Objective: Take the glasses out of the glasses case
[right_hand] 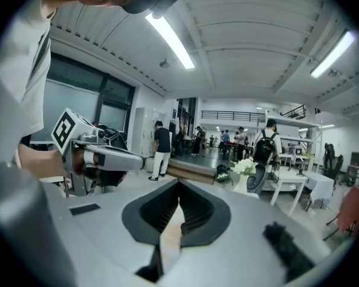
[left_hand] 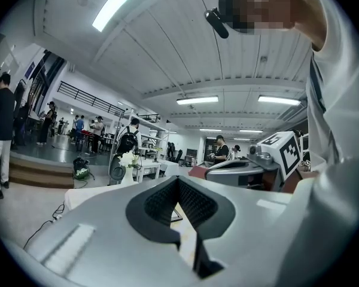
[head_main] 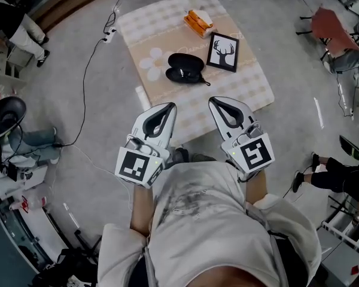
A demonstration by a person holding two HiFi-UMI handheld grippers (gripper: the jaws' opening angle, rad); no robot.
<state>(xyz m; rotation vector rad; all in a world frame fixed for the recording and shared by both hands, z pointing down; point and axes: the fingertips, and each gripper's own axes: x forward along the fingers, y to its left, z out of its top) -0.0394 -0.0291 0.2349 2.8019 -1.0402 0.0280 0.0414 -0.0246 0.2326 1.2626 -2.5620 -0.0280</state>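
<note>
1. The left gripper (head_main: 169, 106), grey with a black-and-white marker cube, is held near the person's chest, over the near edge of the table with the beige checked cloth (head_main: 242, 88); in the left gripper view its jaws are closed, the tips touching, with nothing between them (left_hand: 179, 180).
2. The right gripper (head_main: 213, 101) is just beside it; its jaws are also closed and empty (right_hand: 179, 183).
3. The black oval glasses case (head_main: 185, 68) lies open in the middle of the table, well apart from both grippers; whether glasses are inside I cannot tell.
4. A black-framed deer picture (head_main: 222, 52) lies just beside the case; an orange packet (head_main: 198, 22) lies farther back.
</note>
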